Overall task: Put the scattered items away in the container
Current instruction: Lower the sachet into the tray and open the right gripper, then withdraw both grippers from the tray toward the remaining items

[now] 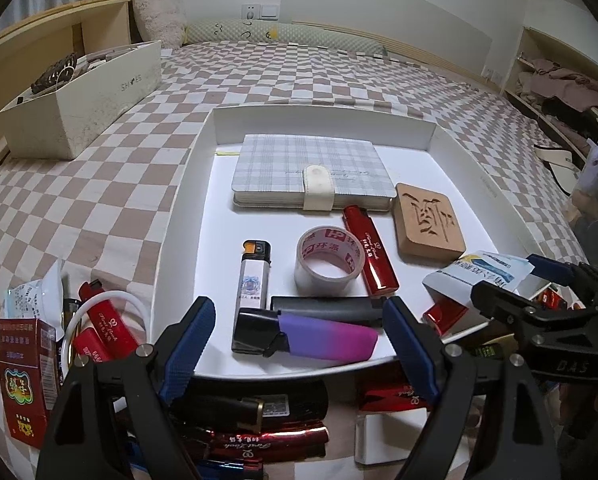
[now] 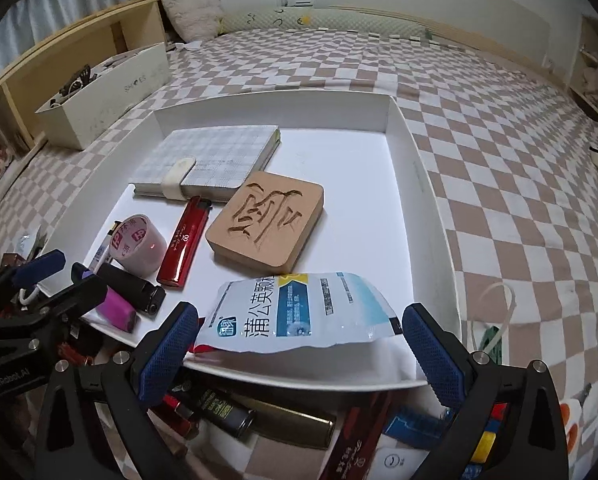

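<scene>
While both grippers, left [image 1: 299,344] and right [image 2: 299,350], stand spread wide and hold nothing, the crinkly packet [image 2: 299,308] lies in the flat white tray [image 2: 427,184] near a square wooden block [image 2: 267,226].

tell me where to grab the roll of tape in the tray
Grip the tape roll across its wall: it stands on its flat end with the hole up, so bring the tool down from above, one finger into the core and one outside, on the side away from the red lighter.

bed [image 1: 299,76], checkered sheet | on it: white tray [image 1: 323,118], shoebox [image 1: 99,92], lighters [image 1: 111,332]
</scene>
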The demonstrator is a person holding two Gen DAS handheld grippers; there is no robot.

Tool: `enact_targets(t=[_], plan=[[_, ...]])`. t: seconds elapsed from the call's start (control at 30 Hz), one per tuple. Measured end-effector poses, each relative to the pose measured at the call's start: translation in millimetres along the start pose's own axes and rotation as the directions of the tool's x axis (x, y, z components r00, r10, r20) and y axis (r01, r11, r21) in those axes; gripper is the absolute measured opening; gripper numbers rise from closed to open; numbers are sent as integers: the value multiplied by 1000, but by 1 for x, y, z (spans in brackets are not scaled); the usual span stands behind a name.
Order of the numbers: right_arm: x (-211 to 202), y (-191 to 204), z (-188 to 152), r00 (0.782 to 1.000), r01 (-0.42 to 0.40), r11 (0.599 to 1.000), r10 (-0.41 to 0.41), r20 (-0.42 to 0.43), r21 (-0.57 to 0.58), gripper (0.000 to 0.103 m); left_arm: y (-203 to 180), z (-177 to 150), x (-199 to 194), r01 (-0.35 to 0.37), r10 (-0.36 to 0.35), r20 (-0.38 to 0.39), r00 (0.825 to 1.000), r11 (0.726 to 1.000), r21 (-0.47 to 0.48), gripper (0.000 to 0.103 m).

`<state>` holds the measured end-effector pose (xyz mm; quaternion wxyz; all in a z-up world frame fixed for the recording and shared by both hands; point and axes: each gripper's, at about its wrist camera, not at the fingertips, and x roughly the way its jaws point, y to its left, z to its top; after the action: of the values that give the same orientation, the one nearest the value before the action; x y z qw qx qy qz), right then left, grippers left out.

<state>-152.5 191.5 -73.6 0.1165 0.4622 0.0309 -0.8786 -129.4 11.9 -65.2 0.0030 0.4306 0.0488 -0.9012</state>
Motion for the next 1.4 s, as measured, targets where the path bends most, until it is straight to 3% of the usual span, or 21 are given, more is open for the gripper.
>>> enact_targets(t=[0.23,0.53,0.63,0.77,0.9,1.07,1.4], plan=[[-10,6,-2,999,30,999,-30,-14,13,102,6,-2,-1,-10,10,7,1000,1000,10,86],[-17,13,-8,1000,5,1000,-4,-25,30,102,12,-1,5,-22,22,-2,1000,999,42,86],[-19,25,-10,999,-9,1000,8,-37,-19,102,14,-1,4,-21,21,-2,1000,999,44,86],[-17,46,-19,997,75,990,-79,-24,-121,103,16,0,3,-19,19,-1,1000,998,52,84],[-19,45,-19,998,66,991,-67,-11,-113,103,17,0,1,-22,22,6,1000,998,56,84],[-39,26,-13,993,-90,996,90,80,5,103,19,5,-18,21,-21,46,999,1000,18,84],[-109,15,-18,949,-39,999,40,311,-10,103,18,-3,-69,70,-75,152,985,997,42,88]])
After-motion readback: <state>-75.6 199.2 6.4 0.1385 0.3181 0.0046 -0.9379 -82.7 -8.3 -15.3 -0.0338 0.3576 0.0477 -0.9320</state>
